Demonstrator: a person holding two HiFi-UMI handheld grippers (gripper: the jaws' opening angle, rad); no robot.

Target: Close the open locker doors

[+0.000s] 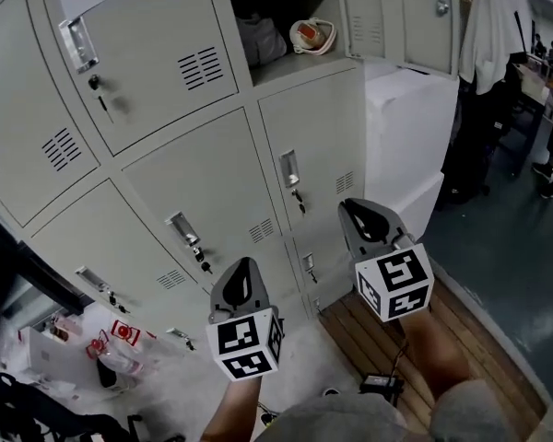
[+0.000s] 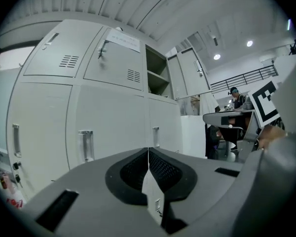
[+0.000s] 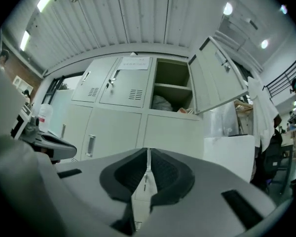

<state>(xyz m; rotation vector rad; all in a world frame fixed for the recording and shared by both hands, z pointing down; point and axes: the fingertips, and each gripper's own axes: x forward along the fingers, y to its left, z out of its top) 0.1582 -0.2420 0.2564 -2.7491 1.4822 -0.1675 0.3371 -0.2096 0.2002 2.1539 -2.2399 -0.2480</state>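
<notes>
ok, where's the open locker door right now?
Top row, right end of the lockers: in the right gripper view the open door swings out to the right of its compartment, above the white box.

The locker bank (image 1: 194, 173) fills the left and middle of the head view. In its upper row one compartment (image 1: 276, 63) stands open, its door (image 1: 396, 12) swung out to the right. On the shelf inside, a bundle (image 1: 261, 40) lies left of a coiled item (image 1: 311, 35). A block (image 1: 401, 127) stands against the bank's right end, with a garment (image 1: 488, 26) hanging beyond it. The left hand-held gripper (image 1: 243, 274) and the right hand-held gripper (image 1: 364, 212) sit side by side before the lower lockers, the right one above a plank floor (image 1: 369, 339).
</notes>
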